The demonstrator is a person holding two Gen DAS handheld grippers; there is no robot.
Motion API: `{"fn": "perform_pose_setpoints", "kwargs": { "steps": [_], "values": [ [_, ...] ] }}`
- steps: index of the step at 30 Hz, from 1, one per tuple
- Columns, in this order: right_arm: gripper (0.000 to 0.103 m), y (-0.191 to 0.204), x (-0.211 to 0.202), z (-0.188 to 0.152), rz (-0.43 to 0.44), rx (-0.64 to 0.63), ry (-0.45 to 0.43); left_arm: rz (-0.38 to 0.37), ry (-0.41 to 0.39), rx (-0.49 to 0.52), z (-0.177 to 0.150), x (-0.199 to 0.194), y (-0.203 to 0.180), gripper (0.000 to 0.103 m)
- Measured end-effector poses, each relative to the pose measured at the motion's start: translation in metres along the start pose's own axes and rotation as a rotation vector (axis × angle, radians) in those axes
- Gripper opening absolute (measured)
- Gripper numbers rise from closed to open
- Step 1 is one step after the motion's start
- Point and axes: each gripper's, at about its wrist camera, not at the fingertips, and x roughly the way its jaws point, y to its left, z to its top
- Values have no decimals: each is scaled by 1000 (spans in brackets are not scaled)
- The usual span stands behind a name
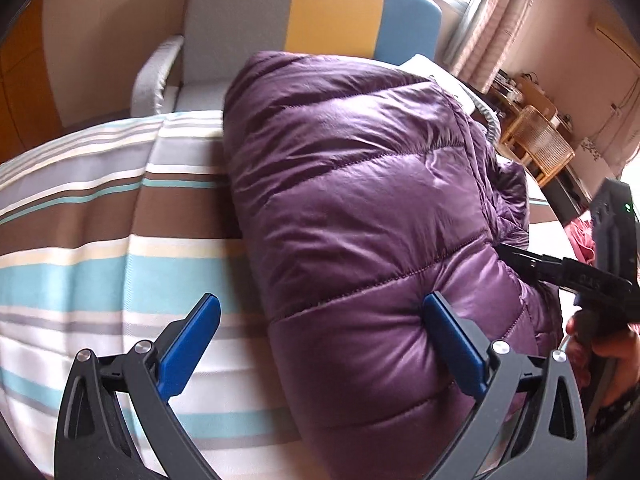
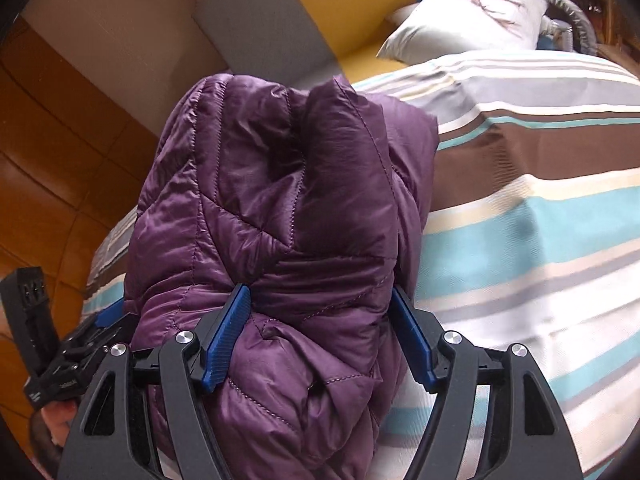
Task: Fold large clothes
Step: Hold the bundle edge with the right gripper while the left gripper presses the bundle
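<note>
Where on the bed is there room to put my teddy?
Free: the striped bedspread between the puffy purple quilted jacket and the white pillow. Crowded: the bed's near edge, where the left gripper and right gripper straddle the jacket.

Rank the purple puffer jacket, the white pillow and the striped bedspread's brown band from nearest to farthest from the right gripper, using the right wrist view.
1. Purple puffer jacket: bunched between the open fingers of the right gripper, touching both pads.
2. Brown band of the striped bedspread: ahead, to the right.
3. White pillow: far end of the bed, upper right, against the headboard.
</note>
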Motion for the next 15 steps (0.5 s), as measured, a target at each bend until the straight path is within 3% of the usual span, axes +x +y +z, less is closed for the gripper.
{"fn": "perform_pose_setpoints", "kwargs": {
  "steps": [9,13,15],
  "values": [
    [72,-7,23,18,53,-52,54,-98,41,-59,0,25,6,101],
    [63,-10,24,20,74,-57,31,-152,43,-98,-7,34,7,96],
    [57,-15,25,18,93,-44,22,-144,32,-90,-9,33,4,94]
  ]
}}
